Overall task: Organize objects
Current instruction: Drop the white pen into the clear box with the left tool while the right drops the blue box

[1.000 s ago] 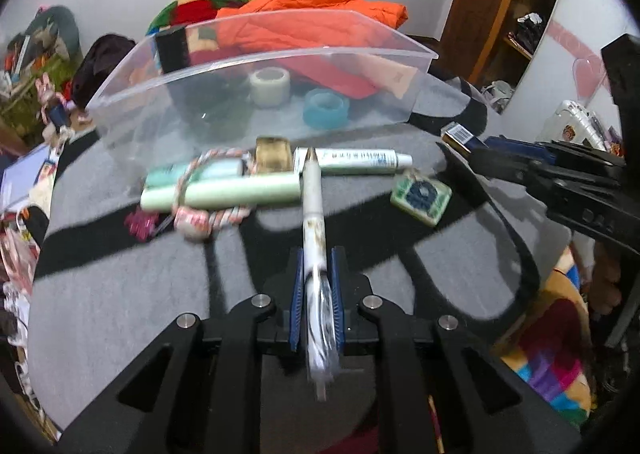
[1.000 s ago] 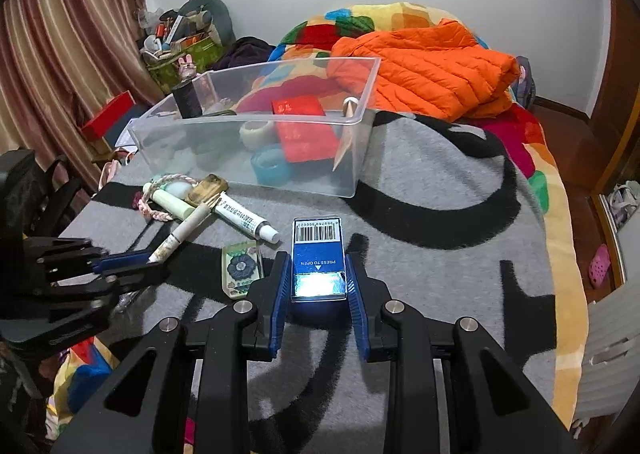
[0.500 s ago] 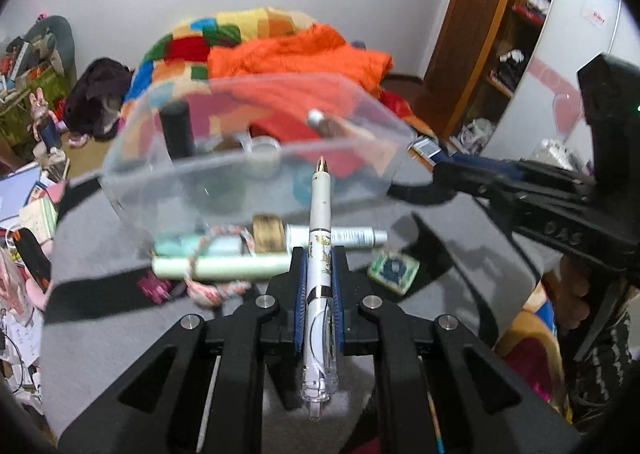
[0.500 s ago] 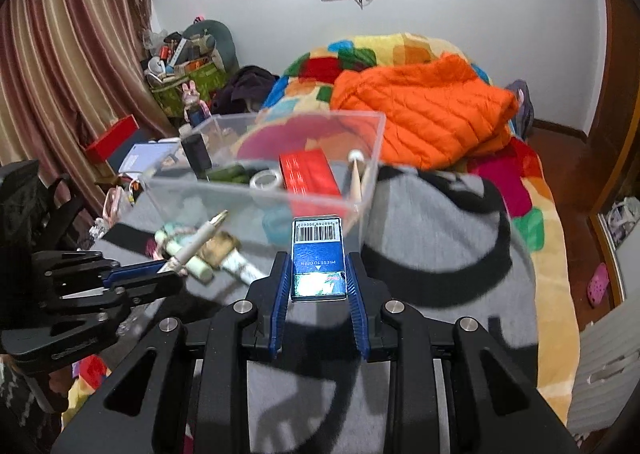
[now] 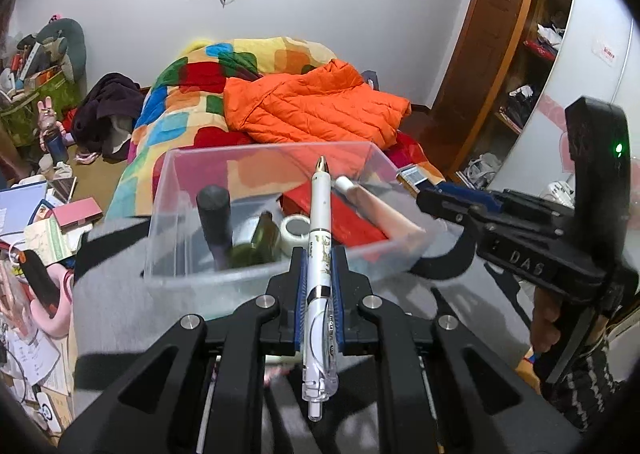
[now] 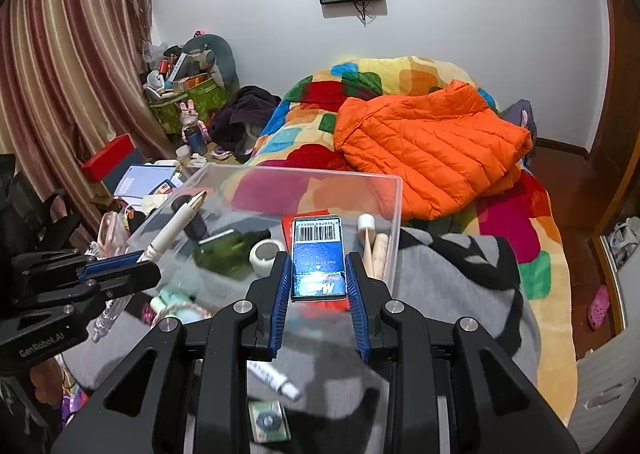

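Observation:
My left gripper (image 5: 318, 258) is shut on a white pen (image 5: 320, 238) with a gold tip, held over the near wall of the clear plastic bin (image 5: 172, 189). My right gripper (image 6: 318, 274) is shut on a small blue box (image 6: 318, 254) with a barcode, held above the bin's near edge (image 6: 394, 213). The bin holds a black bottle (image 5: 214, 221), a green bottle (image 6: 224, 248), a tape roll (image 6: 266, 252), a red box (image 5: 344, 213) and a beige tube (image 5: 380, 209). The left gripper also shows in the right wrist view (image 6: 120, 274), and the right gripper in the left wrist view (image 5: 440, 197).
On the grey blanket (image 6: 460, 294) below lie a white tube (image 6: 272, 376), a small green patterned card (image 6: 268, 422) and a rope ring with pale tubes (image 6: 176, 302). An orange jacket (image 6: 428, 153) lies on the bed behind. Clutter fills the floor at left (image 5: 36, 238).
Both grippers have risen from the blanket with the pen and the blue box and moved forward over the bin. The items left on the blanket have dropped low in view.

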Demonstrator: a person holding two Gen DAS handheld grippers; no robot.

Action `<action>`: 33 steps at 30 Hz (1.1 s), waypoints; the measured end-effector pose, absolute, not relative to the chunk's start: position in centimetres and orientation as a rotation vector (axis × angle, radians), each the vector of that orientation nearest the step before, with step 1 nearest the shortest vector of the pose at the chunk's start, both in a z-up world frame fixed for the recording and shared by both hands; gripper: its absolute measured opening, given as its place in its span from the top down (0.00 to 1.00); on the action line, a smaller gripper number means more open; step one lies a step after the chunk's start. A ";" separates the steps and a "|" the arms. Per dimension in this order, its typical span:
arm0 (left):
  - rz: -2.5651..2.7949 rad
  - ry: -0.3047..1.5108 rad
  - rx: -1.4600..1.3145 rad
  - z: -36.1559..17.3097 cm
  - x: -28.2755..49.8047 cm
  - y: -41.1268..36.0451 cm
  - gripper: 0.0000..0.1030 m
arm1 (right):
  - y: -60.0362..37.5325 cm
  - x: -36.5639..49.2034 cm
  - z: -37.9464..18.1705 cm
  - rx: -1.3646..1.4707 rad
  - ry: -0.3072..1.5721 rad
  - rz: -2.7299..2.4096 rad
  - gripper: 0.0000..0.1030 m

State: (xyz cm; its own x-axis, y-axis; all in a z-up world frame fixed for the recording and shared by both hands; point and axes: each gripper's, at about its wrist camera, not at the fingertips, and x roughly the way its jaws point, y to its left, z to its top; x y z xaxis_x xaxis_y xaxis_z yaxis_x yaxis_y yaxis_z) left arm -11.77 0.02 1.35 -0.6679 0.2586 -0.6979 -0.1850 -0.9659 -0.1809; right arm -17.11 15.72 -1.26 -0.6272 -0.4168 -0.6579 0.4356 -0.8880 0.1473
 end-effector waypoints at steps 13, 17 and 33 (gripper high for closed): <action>2.576 -0.030 -1.311 -0.9 -18.9 0.7 0.90 | 13.3 -21.3 -4.2 1.125 0.088 -2.417 0.76; 2.546 -0.002 -1.346 -1.6 -20.4 1.3 0.89 | 12.7 -22.1 -5.0 1.154 0.105 -2.399 0.76; 2.620 0.014 -1.271 -0.3 -16.9 0.3 0.78 | 13.9 -19.8 -3.8 1.128 0.126 -2.393 0.75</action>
